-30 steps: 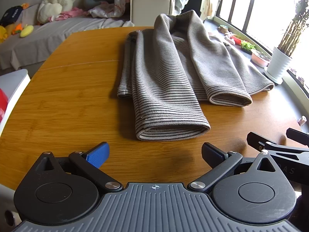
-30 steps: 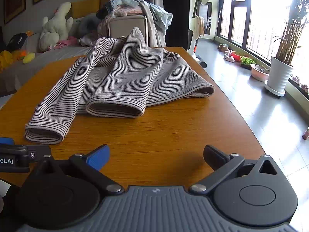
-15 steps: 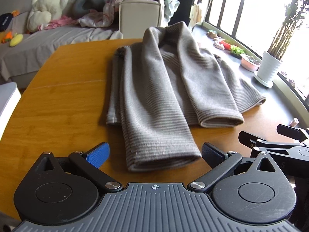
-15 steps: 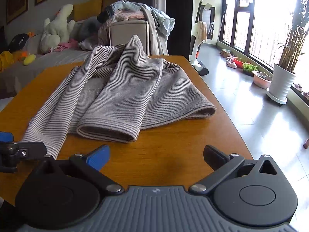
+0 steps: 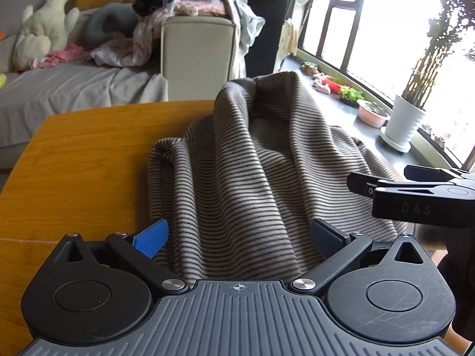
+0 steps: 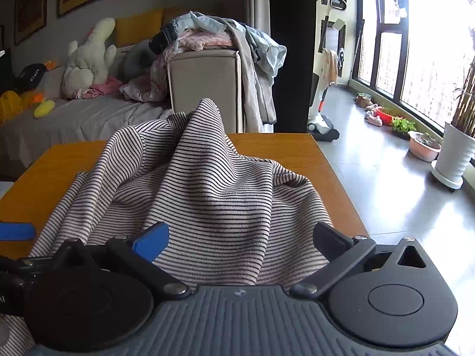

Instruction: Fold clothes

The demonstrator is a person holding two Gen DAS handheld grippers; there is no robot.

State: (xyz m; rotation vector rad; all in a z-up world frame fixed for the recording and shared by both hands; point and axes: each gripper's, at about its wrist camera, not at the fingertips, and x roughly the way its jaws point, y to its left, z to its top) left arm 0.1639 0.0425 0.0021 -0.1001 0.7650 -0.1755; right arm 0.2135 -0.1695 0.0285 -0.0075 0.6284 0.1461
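Observation:
A grey striped knit garment (image 5: 246, 172) lies bunched lengthwise on the wooden table (image 5: 74, 163), with a raised peak at its far end. My left gripper (image 5: 239, 237) stands open, and the near end of the left fold lies between its wide-apart fingers. The right gripper (image 6: 240, 238) is open too, with the garment (image 6: 213, 195) between its fingers. In the left wrist view the right gripper (image 5: 415, 191) shows at the right edge, beside the cloth. The left gripper's blue pad (image 6: 14, 230) shows at the left of the right wrist view. The cloth's near hems are hidden under the gripper bodies.
Behind the table (image 6: 297, 148) stands a beige hamper (image 5: 196, 56) piled with clothes. A sofa with plush toys (image 5: 44, 23) is at the back left. A white potted plant (image 6: 454, 154) and a pink bowl stand on the tiled floor by the window, right of the table's edge.
Both grippers have moved forward from the table's near edge onto the garment. Its near folded ends, formerly ahead of the fingers, now lie between them. Both stay open.

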